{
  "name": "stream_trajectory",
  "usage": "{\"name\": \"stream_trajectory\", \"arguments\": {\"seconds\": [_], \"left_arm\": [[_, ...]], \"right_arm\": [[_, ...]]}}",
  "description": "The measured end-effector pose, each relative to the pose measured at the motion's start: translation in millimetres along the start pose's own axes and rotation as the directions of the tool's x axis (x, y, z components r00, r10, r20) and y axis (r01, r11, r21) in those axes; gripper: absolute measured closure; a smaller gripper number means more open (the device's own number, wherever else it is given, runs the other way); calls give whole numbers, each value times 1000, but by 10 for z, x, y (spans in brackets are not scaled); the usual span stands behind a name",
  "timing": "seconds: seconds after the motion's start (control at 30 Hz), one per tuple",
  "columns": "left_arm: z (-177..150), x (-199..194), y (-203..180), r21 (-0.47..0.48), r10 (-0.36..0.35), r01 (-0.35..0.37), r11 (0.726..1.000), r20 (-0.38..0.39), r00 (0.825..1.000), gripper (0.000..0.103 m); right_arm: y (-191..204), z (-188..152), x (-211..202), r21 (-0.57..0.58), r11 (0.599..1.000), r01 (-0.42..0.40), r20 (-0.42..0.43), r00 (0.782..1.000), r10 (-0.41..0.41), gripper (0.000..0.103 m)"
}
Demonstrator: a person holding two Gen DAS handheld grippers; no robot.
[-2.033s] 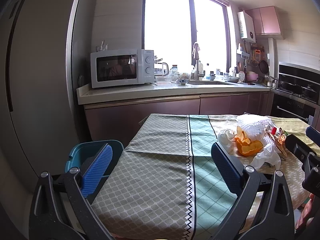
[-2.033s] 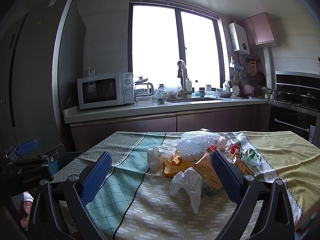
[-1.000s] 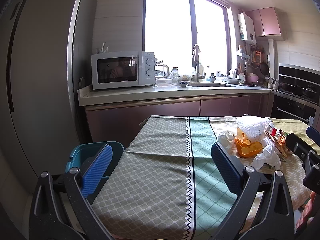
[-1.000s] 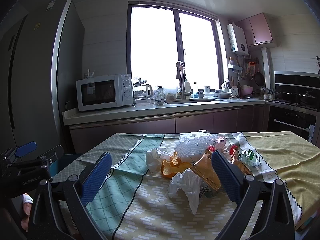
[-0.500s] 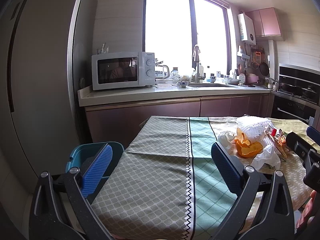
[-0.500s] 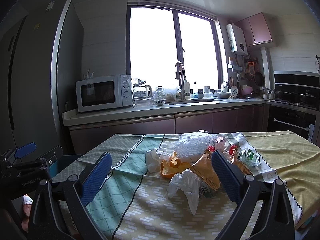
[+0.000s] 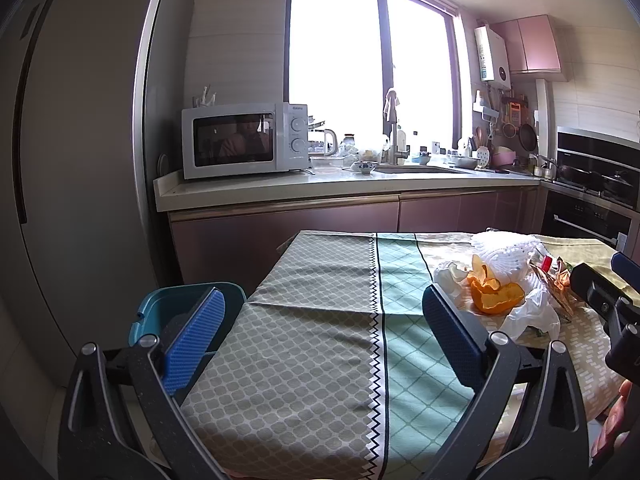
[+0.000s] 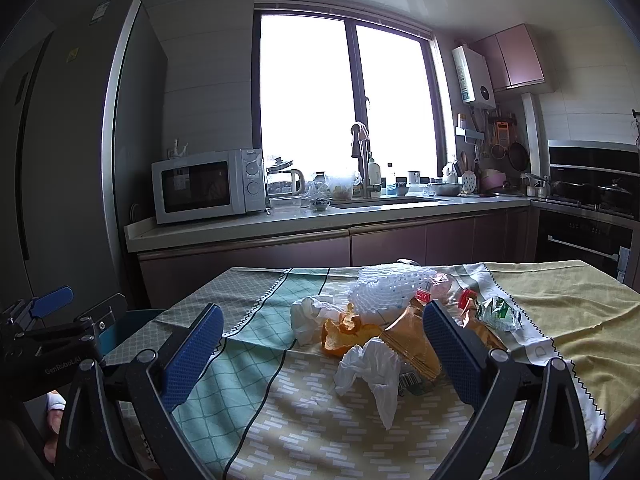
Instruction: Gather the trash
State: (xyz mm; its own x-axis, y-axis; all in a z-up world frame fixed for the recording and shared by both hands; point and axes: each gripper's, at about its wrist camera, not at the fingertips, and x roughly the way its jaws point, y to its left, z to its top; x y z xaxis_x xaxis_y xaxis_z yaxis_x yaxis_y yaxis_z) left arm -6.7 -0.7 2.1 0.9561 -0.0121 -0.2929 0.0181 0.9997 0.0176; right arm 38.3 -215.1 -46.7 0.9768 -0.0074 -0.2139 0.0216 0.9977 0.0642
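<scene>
Trash (image 8: 384,332) lies heaped mid-table on the patterned cloth (image 8: 304,432): orange peel (image 8: 344,332), crumpled tissues (image 8: 372,368), white foam netting (image 8: 388,290), snack wrappers (image 8: 416,350). The right gripper (image 8: 320,354) hovers just before the heap, jaws spread wide, empty. The left gripper (image 7: 320,338) hangs equally wide, over the table's left end, beside a teal bin (image 7: 160,308).

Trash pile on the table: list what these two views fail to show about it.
- Brown wrapper, right wrist view: partly behind the right gripper finger; print too small to read.
- Trash pile's right side, left wrist view: hidden behind the right gripper body.
- Teal bin, left wrist view: inside blocked by the left gripper finger and tablecloth.
- Green packet: label unreadable.
</scene>
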Motion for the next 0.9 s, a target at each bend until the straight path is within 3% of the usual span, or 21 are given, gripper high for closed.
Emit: {"name": "stream_trajectory", "arguments": {"seconds": [0.9], "left_arm": [[-62,33,-74,10,-13,13,1000,-13,1000,6]], "right_arm": [[-52,-26,52,13,1000,-7,-7,1000,7,6]]}}
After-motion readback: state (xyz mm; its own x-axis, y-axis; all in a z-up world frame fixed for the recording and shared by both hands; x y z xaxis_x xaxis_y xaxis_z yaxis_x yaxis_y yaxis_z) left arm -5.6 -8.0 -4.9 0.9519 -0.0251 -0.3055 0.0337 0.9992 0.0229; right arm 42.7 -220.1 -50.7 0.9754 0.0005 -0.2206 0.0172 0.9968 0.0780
